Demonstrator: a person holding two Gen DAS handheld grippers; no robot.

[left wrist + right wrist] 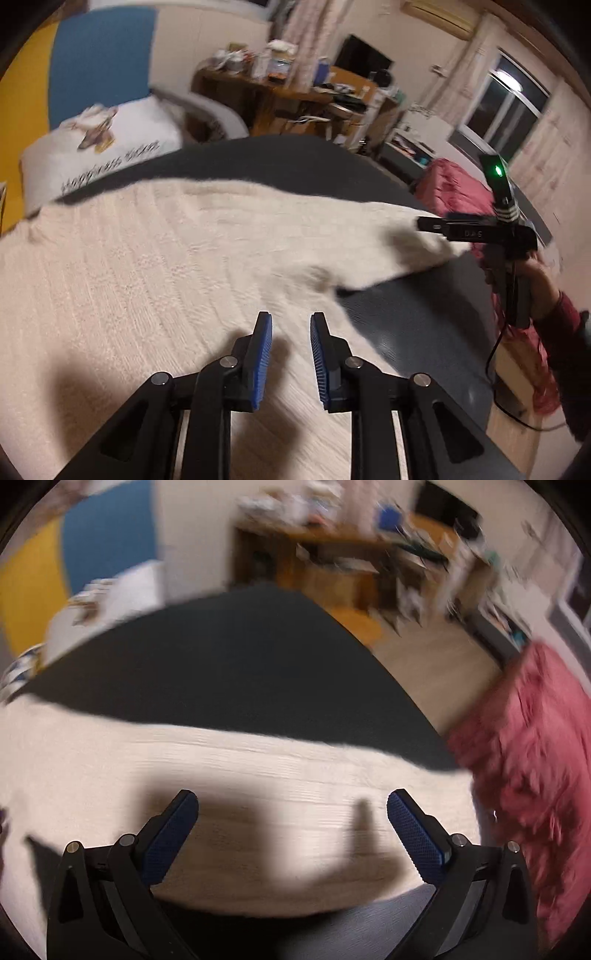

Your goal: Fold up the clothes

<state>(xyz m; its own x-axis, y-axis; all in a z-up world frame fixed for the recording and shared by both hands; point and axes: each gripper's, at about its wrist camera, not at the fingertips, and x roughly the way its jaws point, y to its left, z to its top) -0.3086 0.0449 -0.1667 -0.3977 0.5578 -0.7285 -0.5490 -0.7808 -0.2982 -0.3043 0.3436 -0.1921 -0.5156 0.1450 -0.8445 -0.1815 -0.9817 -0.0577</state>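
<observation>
Cream knit sweater (166,266) lies spread on the dark bed (258,158), the left claw (291,354) hovering over it slightly parted and empty, the right claw (291,834) wide open above its edge.

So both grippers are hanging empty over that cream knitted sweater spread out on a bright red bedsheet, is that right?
Nearly. The sheet under the cream sweater is dark grey, not red, as the right wrist view shows; the red fabric is a separate heap beside it. The left gripper and right gripper are indeed empty.
</observation>
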